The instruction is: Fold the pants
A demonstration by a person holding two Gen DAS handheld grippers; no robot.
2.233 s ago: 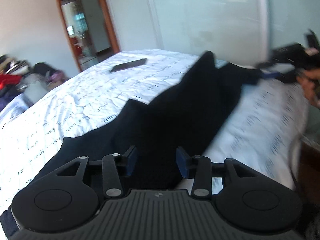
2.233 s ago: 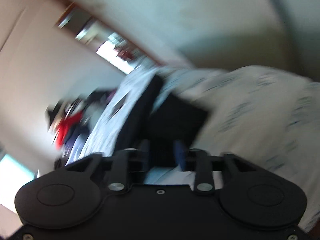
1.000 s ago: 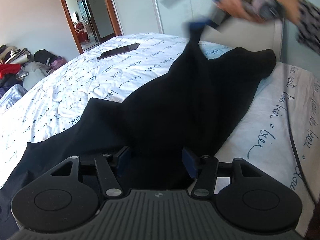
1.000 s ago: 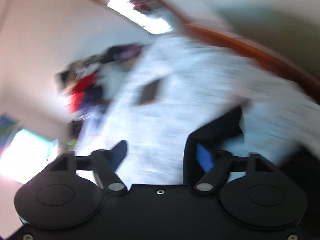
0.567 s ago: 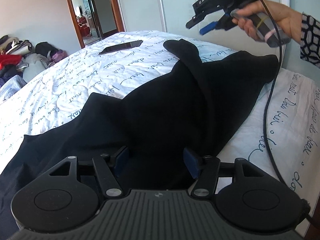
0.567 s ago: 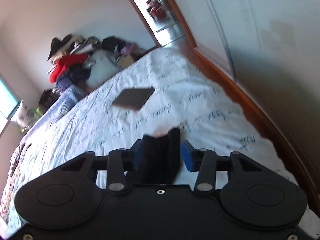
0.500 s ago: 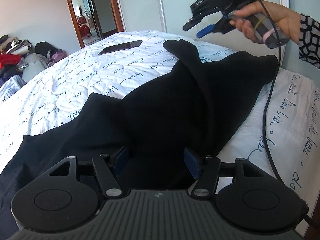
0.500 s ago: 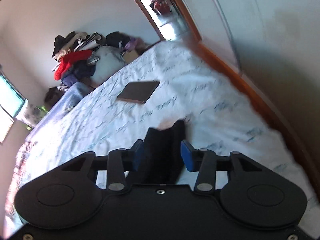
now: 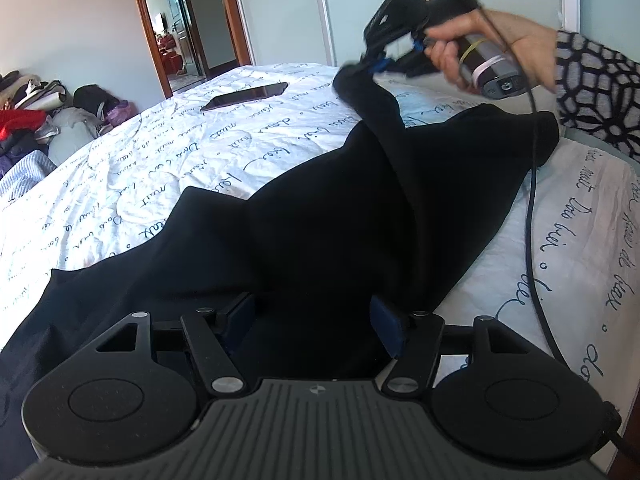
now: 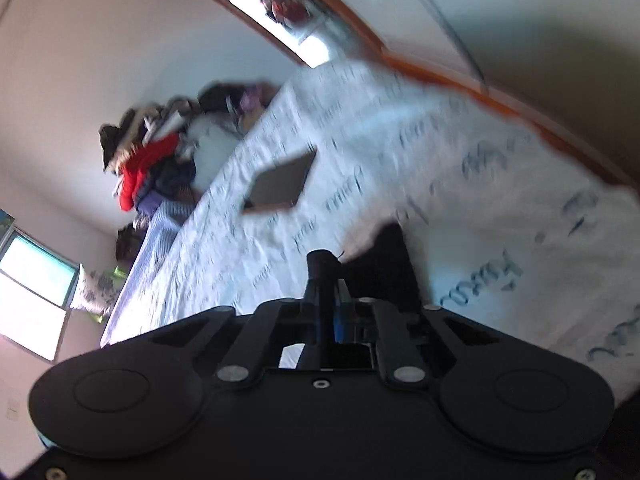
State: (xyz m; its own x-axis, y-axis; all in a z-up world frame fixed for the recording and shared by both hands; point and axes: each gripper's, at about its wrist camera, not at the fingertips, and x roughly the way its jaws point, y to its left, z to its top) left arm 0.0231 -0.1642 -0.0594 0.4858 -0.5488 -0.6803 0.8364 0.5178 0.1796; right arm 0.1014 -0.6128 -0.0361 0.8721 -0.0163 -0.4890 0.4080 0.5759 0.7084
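Right jaws: we see the right gripper (image 9: 370,66) pinched tight on a peak of the black pants (image 9: 320,216); half a second ago its fingers stood apart above that peak, touching nothing.
Right gripper pose: in its own blurred view the right gripper (image 10: 326,276) has the 2 fingers pressed together on a dark roll of cloth, and the view is tilted more than before.
Left jaws: the left gripper (image 9: 314,314) holds its fingers wide apart, as in the earlier frames, with black cloth lying between and under them; we cannot tell whether they touch it.
Pants, place: they lie across the white bedspread (image 9: 160,160), running from the left gripper toward the far right edge of the bed.
Pants, look: plain black, loosely spread, 1 narrow ridge drawn up to the right gripper, 1 rounded end at the far right.
Hand: the person's right hand (image 9: 492,46) grips the handle, a patterned sleeve behind it.
Cable: a black cable (image 9: 532,200) hangs from the handle and crosses the pants' right end.
Around: a dark phone (image 9: 244,96) lies flat on the bedspread beyond the pants; a clothes pile (image 9: 28,108) sits at the left by the doorway (image 9: 180,28).
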